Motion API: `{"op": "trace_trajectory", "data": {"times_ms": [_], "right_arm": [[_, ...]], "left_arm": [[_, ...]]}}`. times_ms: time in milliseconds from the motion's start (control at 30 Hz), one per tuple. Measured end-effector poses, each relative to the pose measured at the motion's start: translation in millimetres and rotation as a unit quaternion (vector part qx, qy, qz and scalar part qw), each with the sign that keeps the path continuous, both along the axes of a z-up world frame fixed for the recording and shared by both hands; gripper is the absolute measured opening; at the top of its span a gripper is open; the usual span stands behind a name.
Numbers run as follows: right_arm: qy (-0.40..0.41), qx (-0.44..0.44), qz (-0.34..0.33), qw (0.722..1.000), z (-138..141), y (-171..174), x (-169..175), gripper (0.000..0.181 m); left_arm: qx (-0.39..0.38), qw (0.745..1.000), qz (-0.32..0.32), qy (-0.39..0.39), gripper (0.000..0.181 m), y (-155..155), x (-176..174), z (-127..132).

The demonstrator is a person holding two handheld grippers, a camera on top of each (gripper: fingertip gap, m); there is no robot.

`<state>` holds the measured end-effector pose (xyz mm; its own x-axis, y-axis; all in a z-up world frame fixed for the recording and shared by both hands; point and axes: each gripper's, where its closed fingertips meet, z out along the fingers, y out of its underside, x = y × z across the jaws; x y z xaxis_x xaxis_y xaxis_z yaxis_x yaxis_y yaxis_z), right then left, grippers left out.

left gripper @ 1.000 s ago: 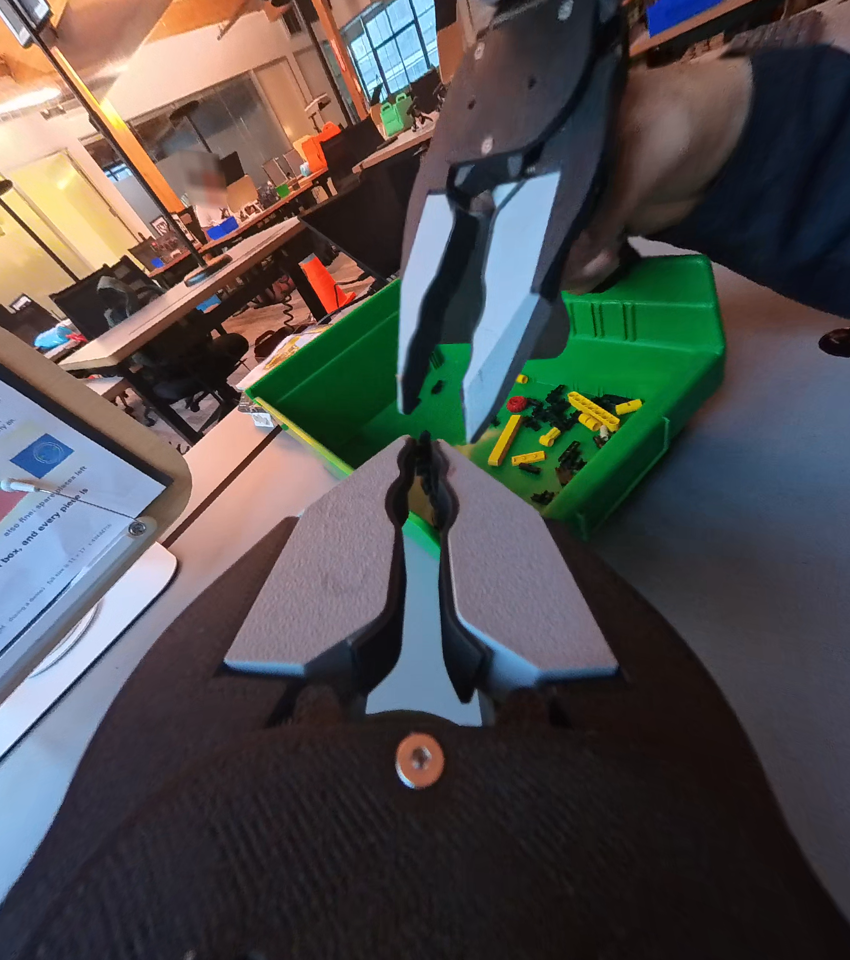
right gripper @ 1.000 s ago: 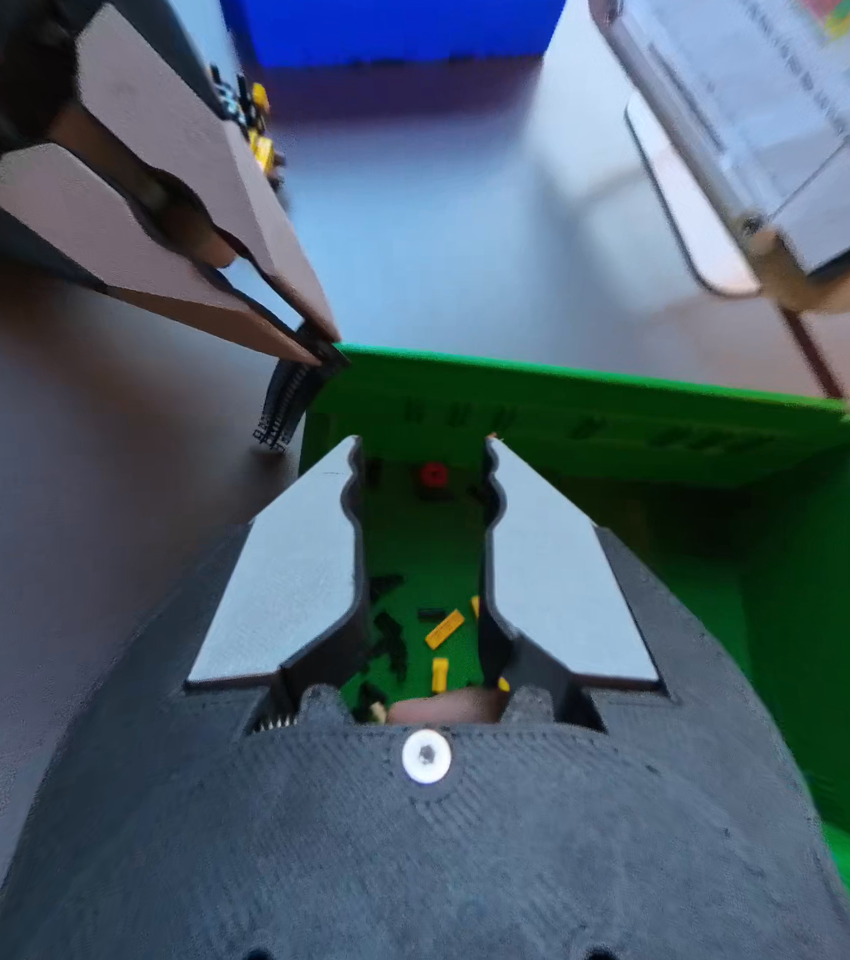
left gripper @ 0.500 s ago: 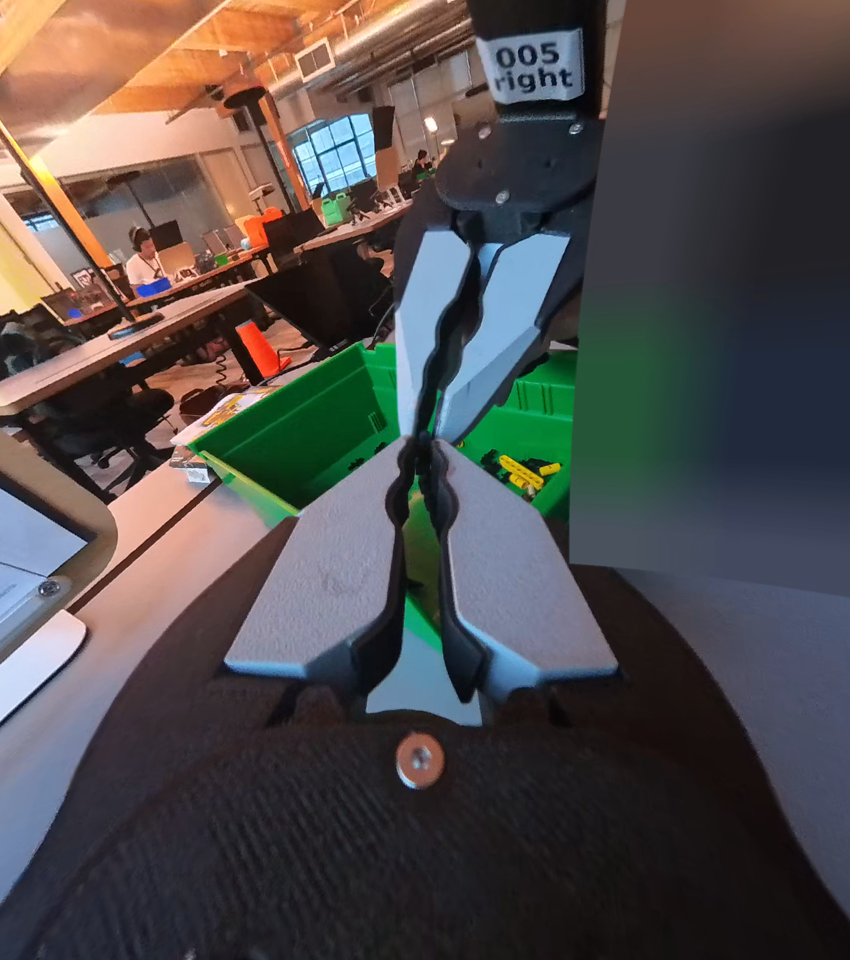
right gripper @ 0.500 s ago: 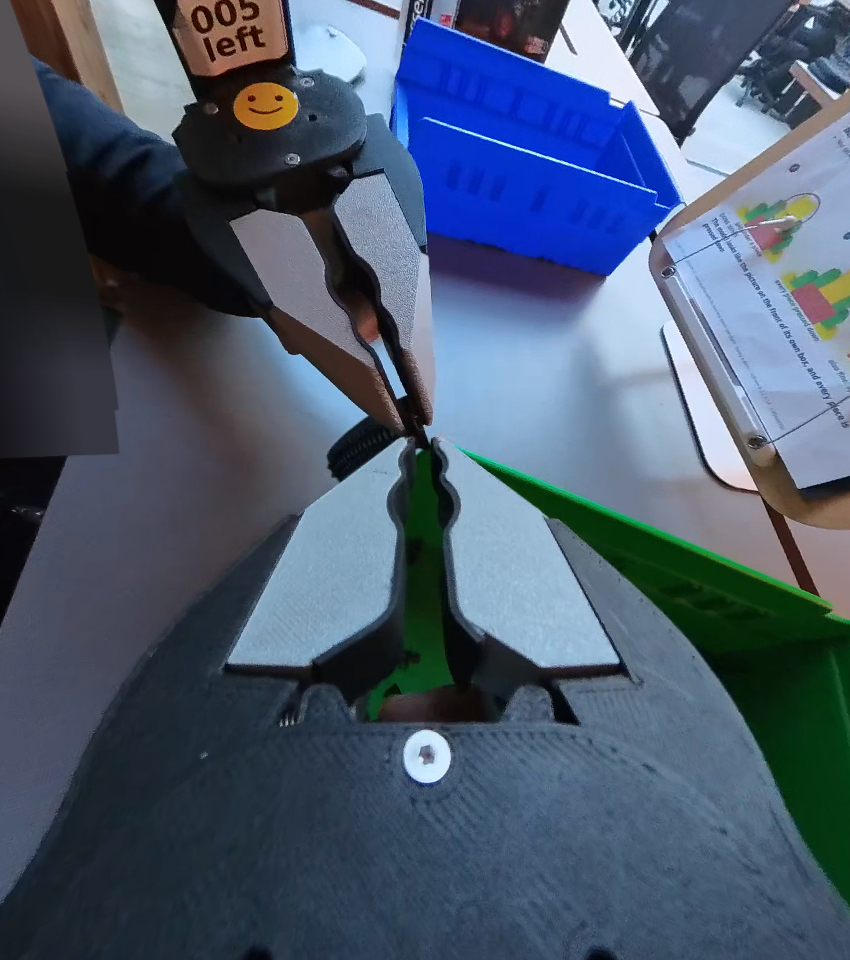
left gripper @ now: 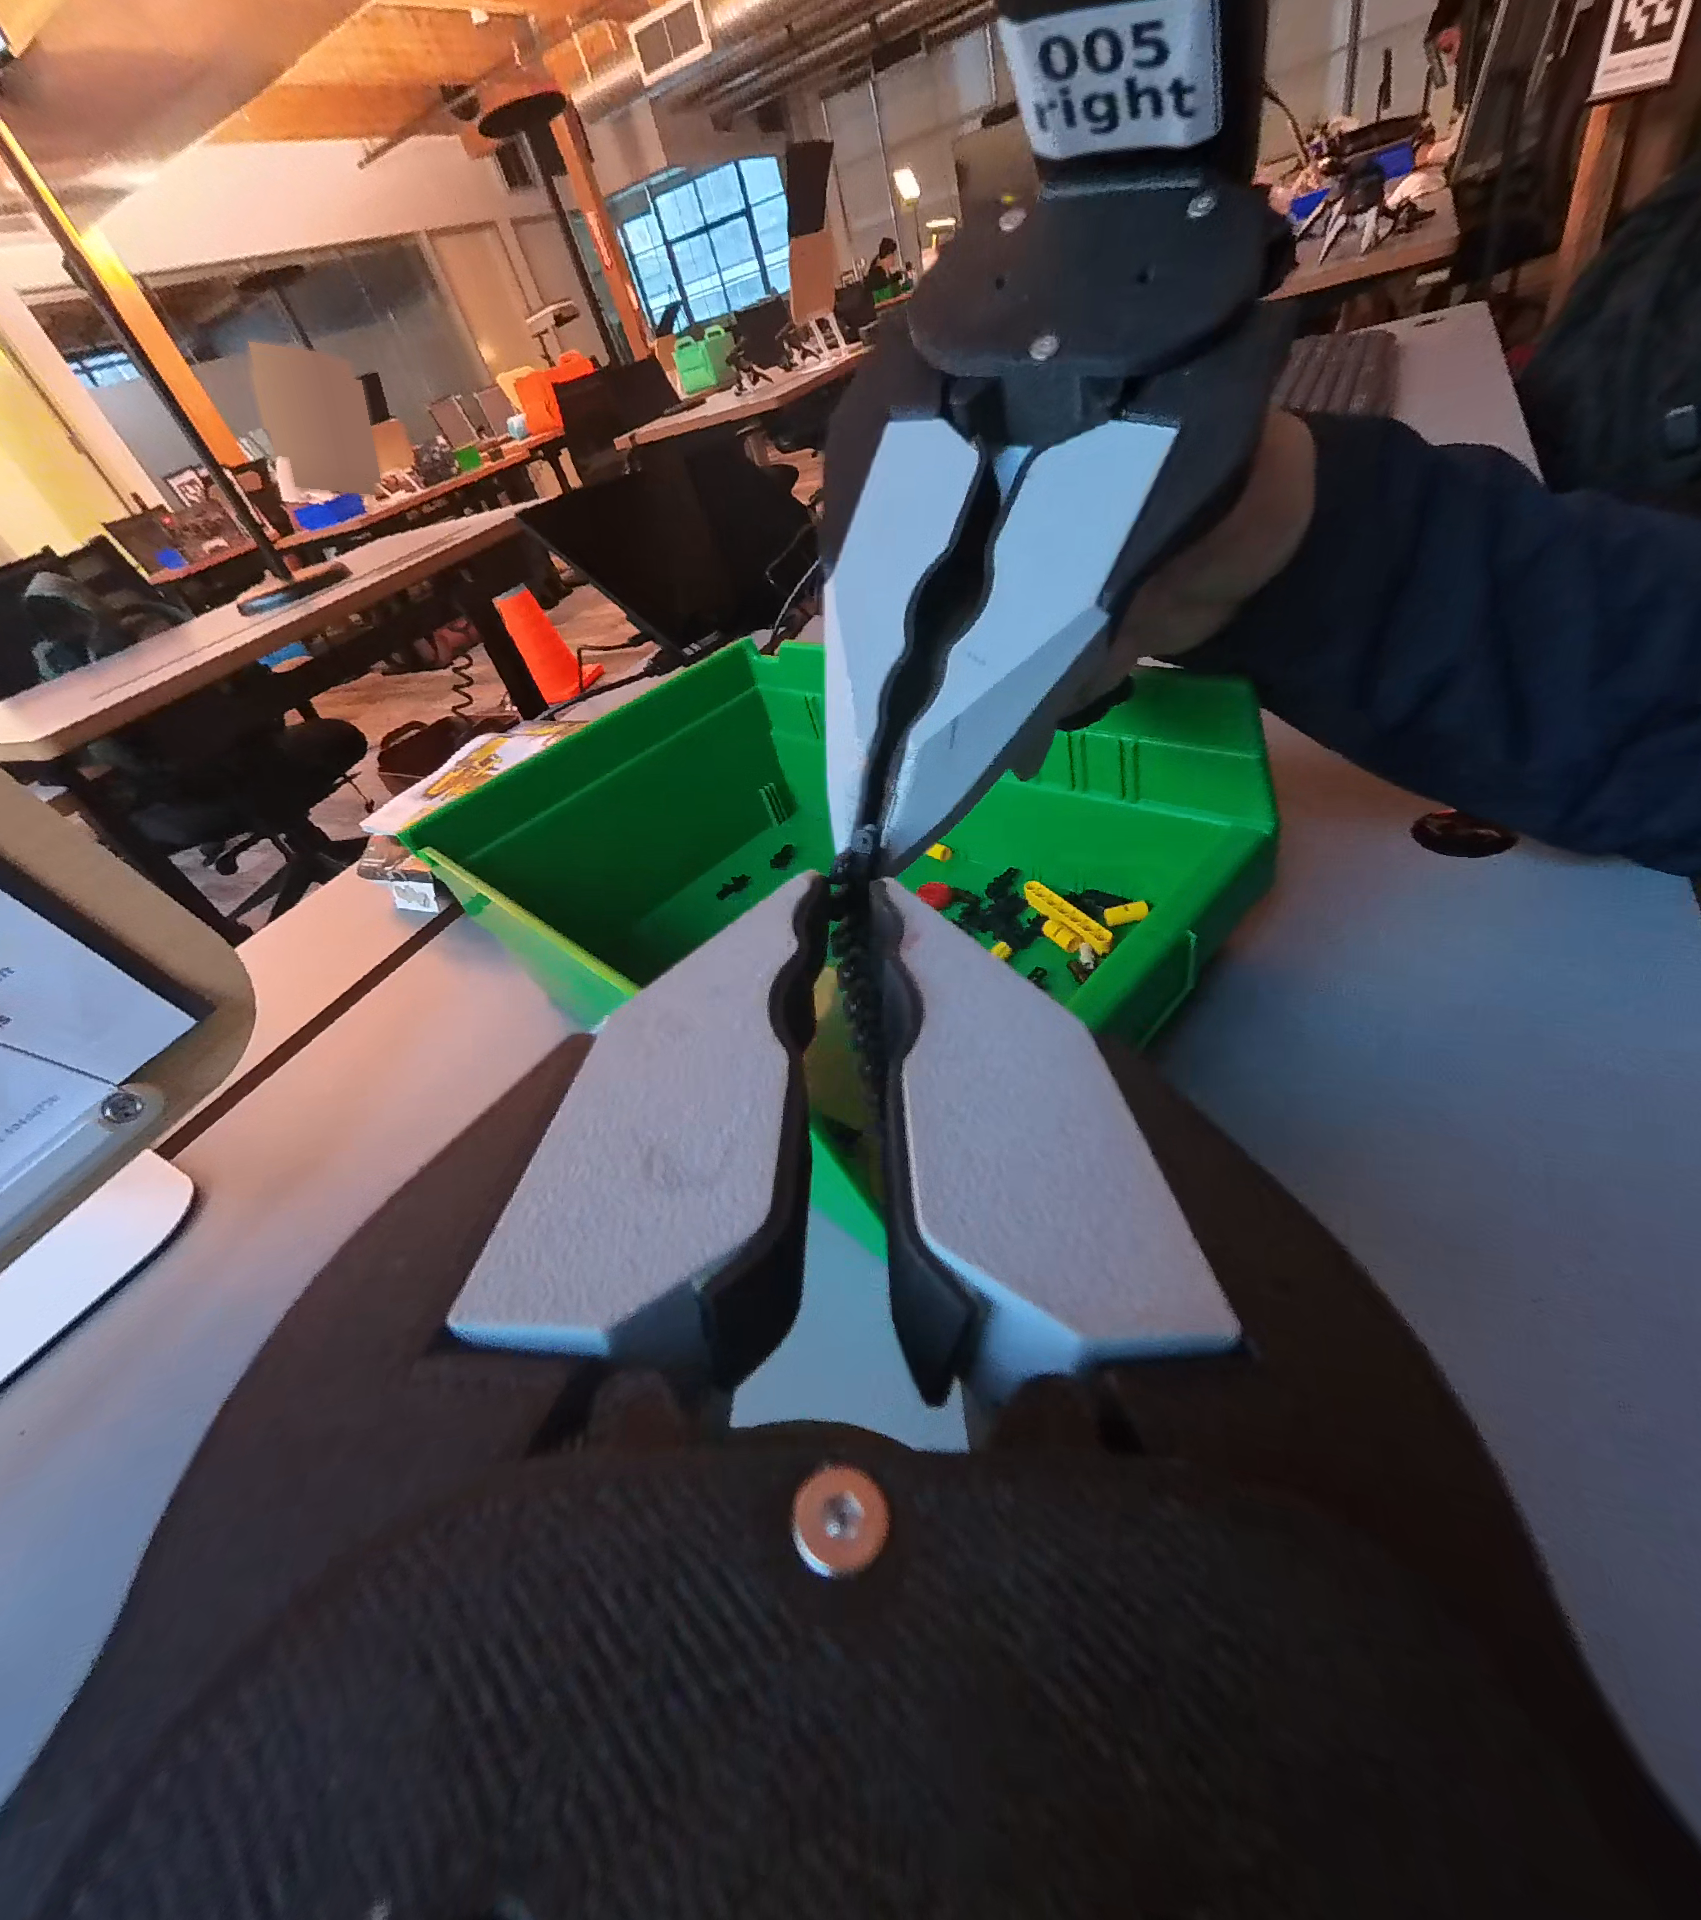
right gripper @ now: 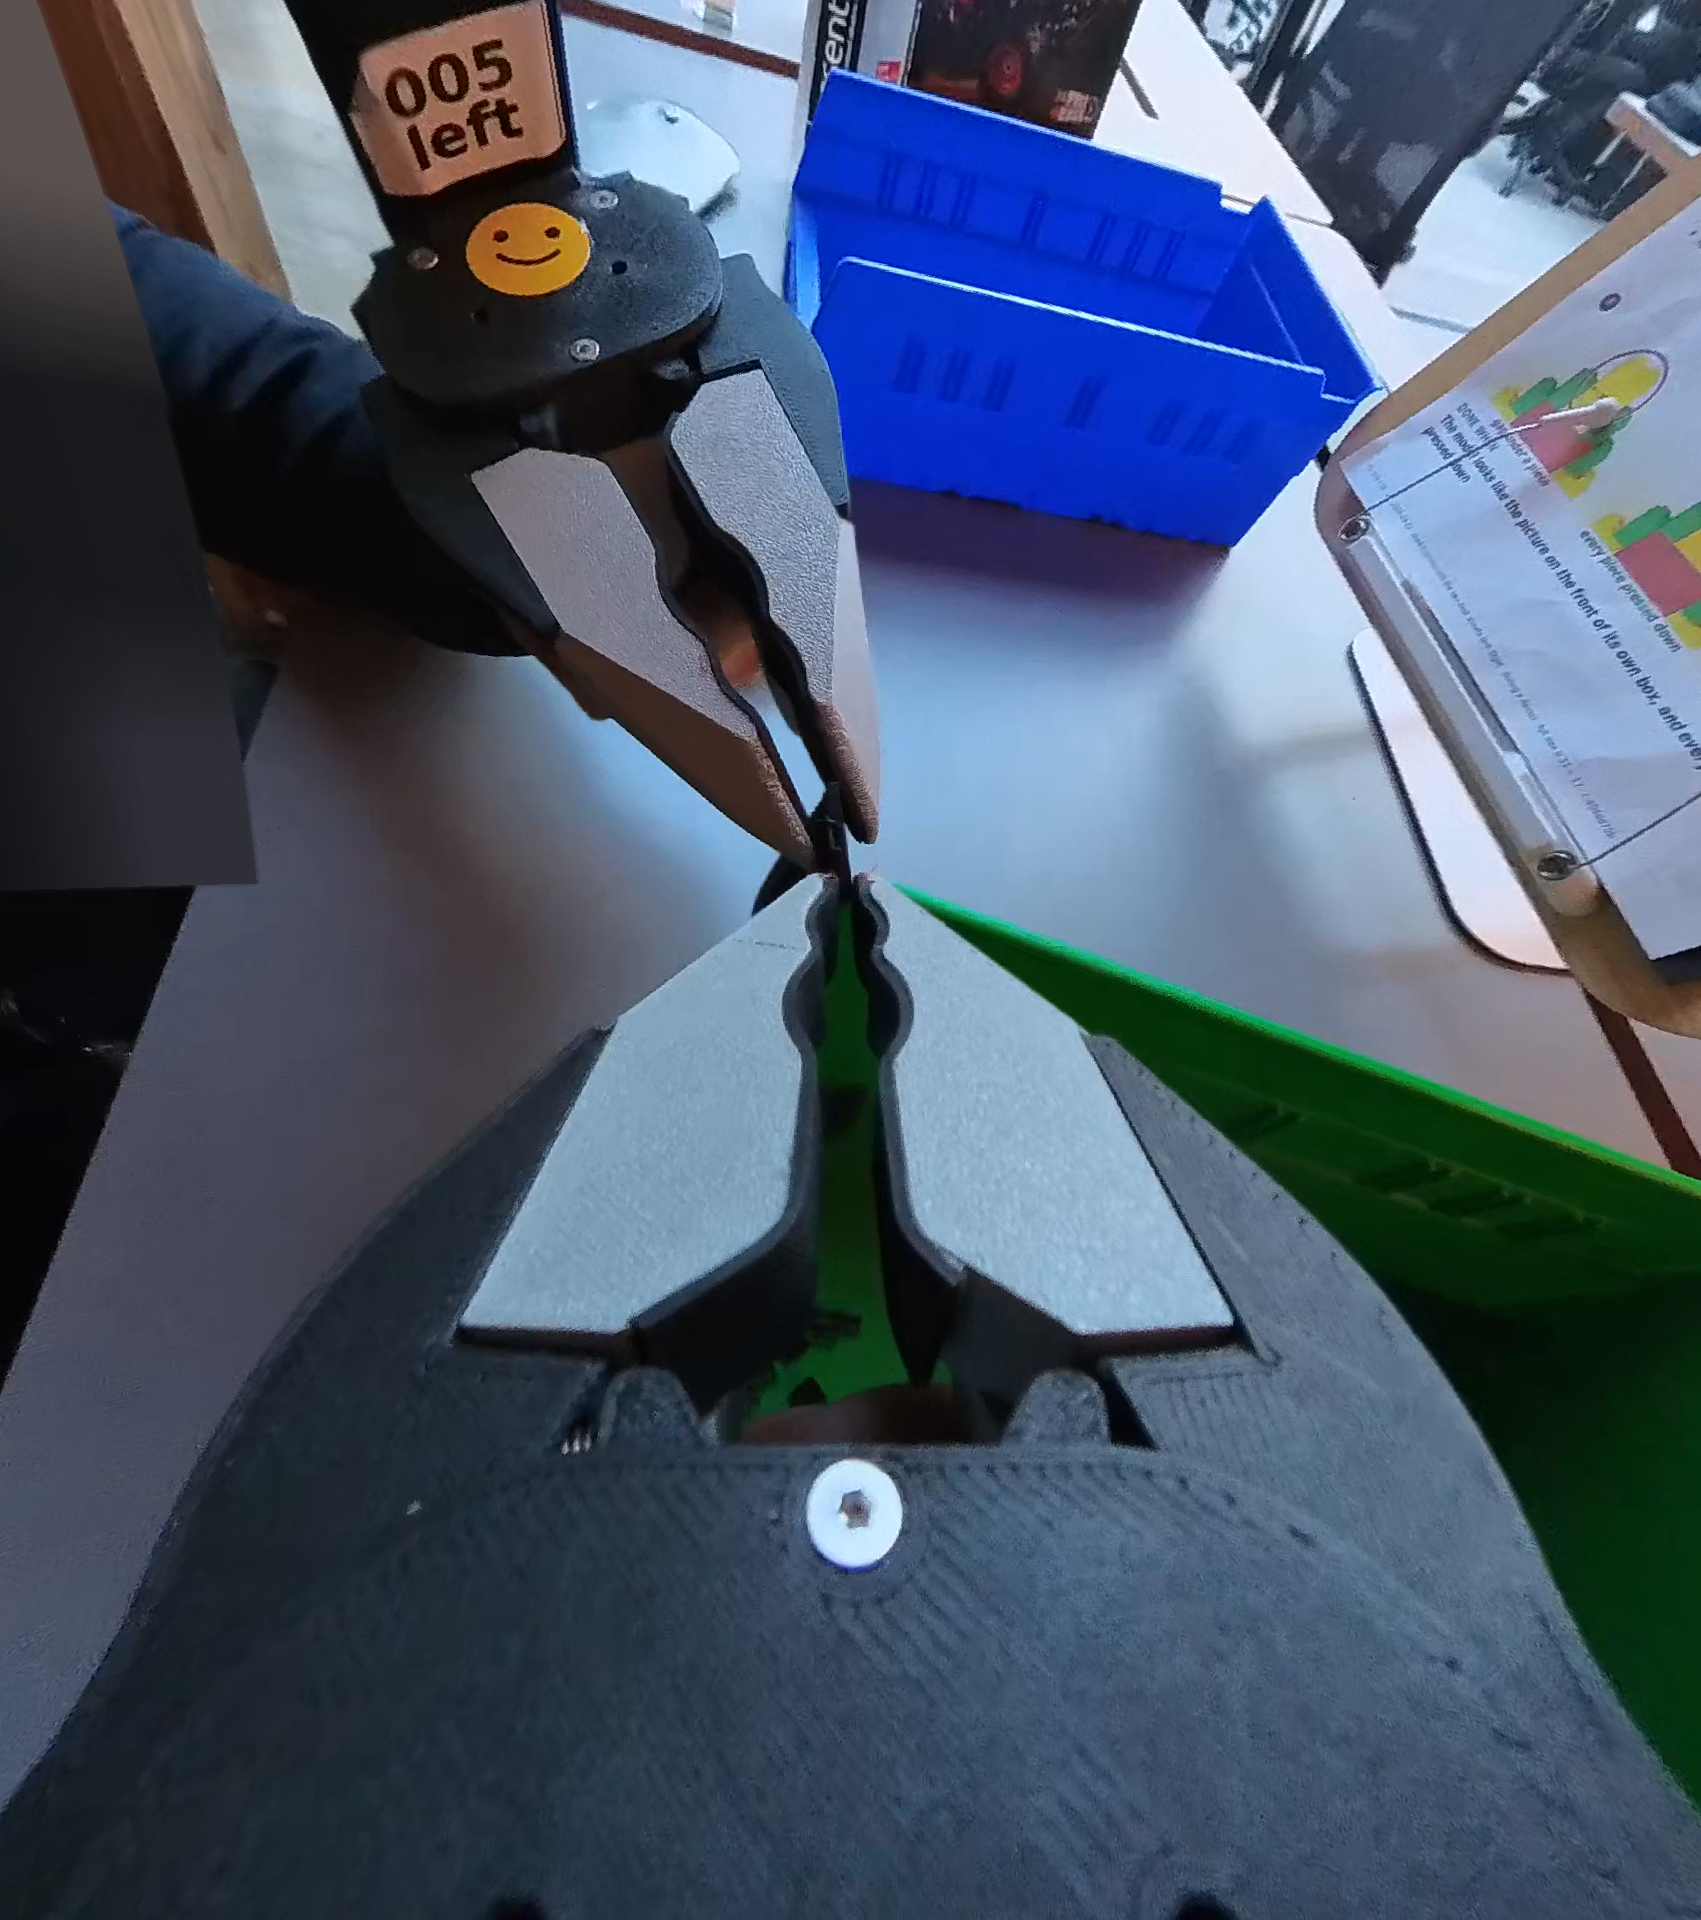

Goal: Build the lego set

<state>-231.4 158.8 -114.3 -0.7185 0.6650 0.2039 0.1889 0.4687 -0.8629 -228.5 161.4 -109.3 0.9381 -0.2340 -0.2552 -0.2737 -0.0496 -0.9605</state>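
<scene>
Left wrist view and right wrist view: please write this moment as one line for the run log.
left hand-held gripper: shut on black ribbed piece | right hand-held gripper: shut on its top end | above green bin

A white label with black printed characters, two short lines, sits on the black body of the right gripper (left gripper: 872, 831), above its fingers. A matching pale label (right gripper: 456, 109) with two lines of black print sits on the left gripper (right gripper: 830, 847); just below it is a round yellow smiley-face sticker (right gripper: 527, 249). A printed instruction sheet (right gripper: 1604, 582) with lines of black text and coloured brick drawings is fixed to a wooden board at the table's edge. A black-and-white square marker sign (left gripper: 1651, 42) hangs on a post in the background. A dark printed box (right gripper: 981, 52) stands behind the blue bin (right gripper: 1064, 416); its print is too small to read.
</scene>
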Motion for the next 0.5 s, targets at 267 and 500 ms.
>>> {"op": "trace_trajectory", "data": {"times_ms": [267, 500], "right_arm": [[-0.001, -0.014, 0.019, 1.0, 2.0, -3.5, 4.4, 0.01], [0.004, 0.005, 0.022, 1.0, -2.3, -4.8, 4.1, 0.004]], "left_arm": [[-0.034, 0.999, -0.002, -0.002, 0.002, 1.3, 2.4, -8.9], [-0.042, 0.999, -0.009, 0.003, 0.002, 1.4, 6.9, -11.5]]}}
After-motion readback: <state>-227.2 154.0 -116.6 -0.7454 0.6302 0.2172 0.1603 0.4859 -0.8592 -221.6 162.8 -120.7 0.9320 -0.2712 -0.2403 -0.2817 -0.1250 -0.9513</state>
